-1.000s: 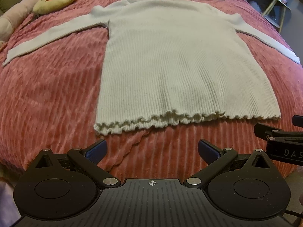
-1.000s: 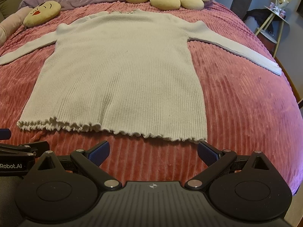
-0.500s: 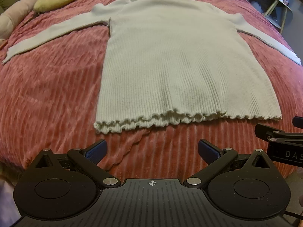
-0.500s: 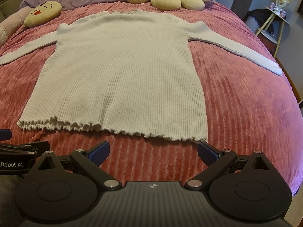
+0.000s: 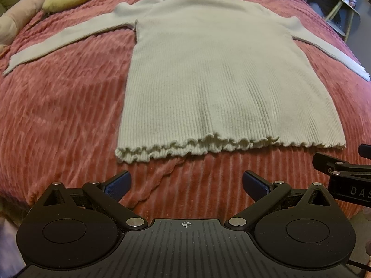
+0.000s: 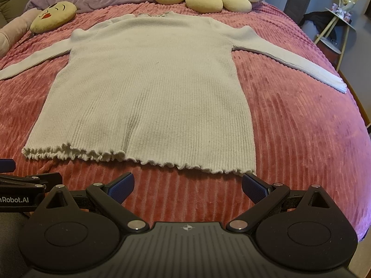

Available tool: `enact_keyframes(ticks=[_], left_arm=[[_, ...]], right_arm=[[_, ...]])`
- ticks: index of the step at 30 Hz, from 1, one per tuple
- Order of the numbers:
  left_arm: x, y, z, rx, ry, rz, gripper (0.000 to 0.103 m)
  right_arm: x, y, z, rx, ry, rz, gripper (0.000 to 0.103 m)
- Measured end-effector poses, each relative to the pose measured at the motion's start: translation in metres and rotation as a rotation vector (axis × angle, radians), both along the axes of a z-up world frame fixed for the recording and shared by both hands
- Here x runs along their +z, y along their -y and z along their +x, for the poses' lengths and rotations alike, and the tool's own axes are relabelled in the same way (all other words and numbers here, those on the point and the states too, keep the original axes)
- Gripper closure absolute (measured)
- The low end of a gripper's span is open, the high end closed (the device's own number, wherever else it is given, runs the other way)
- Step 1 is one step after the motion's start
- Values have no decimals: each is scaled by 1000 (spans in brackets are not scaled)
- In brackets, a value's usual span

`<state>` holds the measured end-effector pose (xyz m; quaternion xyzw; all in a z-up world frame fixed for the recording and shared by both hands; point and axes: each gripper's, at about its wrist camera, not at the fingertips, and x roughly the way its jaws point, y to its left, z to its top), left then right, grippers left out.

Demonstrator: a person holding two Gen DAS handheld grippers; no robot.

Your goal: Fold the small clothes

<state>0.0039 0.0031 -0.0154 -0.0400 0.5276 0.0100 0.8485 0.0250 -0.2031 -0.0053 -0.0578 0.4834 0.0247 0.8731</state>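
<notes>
Left wrist: sweater [image 5: 220,81] hem nearest, collar far.

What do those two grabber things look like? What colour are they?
Both are matte black. The left gripper and right gripper each have two round discs, angled arms with silver bolts, a ridged body bearing a small crosshair mark, and blue ribbed pads on the fingertips. White lettering shows on their sides: "Robot.AI" on the left, "DAS" on the right.
</notes>
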Motion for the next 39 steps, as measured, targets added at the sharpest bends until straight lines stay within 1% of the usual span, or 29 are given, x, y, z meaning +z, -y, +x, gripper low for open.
enact_keyframes(ticks=[22, 39], left_arm=[[-3, 2, 3, -2, -4, 2, 0], [-11, -1, 13, 10, -32, -16, 0]], right_arm=[[-3, 3, 2, 5, -4, 22, 4], [-9, 7, 8, 22, 1, 53, 4]])
